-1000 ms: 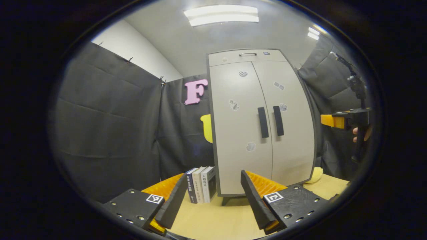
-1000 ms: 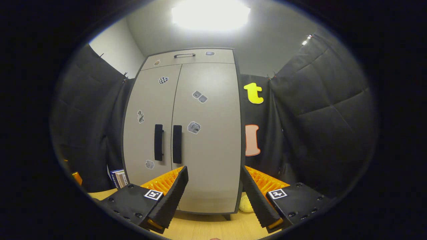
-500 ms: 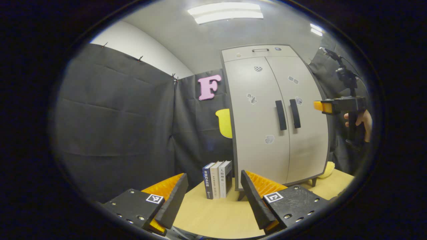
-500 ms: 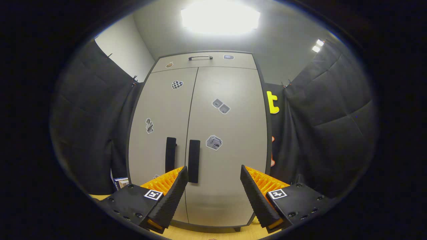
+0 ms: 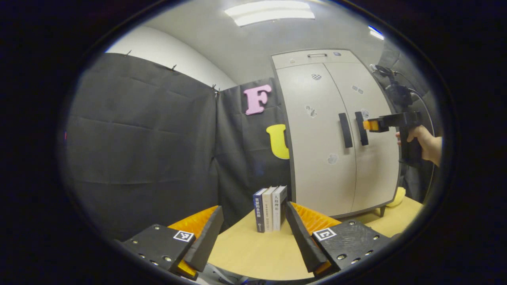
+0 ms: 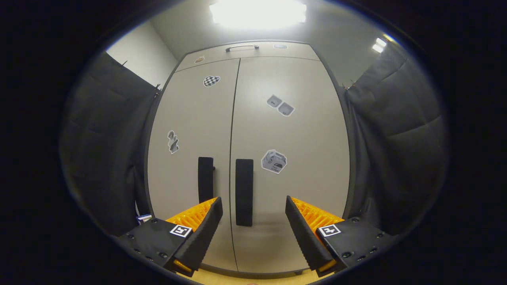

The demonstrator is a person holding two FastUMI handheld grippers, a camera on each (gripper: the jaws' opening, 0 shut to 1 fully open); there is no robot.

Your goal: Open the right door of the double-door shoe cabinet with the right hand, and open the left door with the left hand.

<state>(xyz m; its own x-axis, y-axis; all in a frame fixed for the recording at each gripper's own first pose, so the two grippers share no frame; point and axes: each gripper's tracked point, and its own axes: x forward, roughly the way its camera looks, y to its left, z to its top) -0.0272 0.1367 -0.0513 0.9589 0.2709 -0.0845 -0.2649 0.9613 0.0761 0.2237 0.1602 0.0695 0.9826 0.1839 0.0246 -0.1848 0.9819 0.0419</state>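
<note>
You face a tall pale cabinet (image 6: 253, 118) standing on the tabletop (image 5: 253, 253), with both doors shut and flush along the centre seam. It looks like rigid panel board on short legs, so judge it stiff but perhaps light enough to shift or rock if you pull hard; draw each door out smoothly along its hinge arc instead of yanking. The right door (image 6: 293, 178) is the one nearest your right gripper (image 6: 253, 215), and the left door (image 6: 190, 118) sits beside it, well apart from your left gripper (image 5: 253, 221), which hangs back over the tabletop near three upright books (image 5: 270, 208). The places to take hold are the two dark vertical bar handles beside the seam: the right handle (image 6: 244, 192) and the left handle (image 6: 205, 178). They look hard and smooth, likely a bit slippery, so close squarely across the bar near its middle, fingers either side, and let the ribbed pads bite. Your right gripper is spread wide and empty, with the right handle showing between its fingers but not yet touched. Your left gripper is likewise wide and holds nothing. The small stickers on the doors give no grip; ignore them.
</note>
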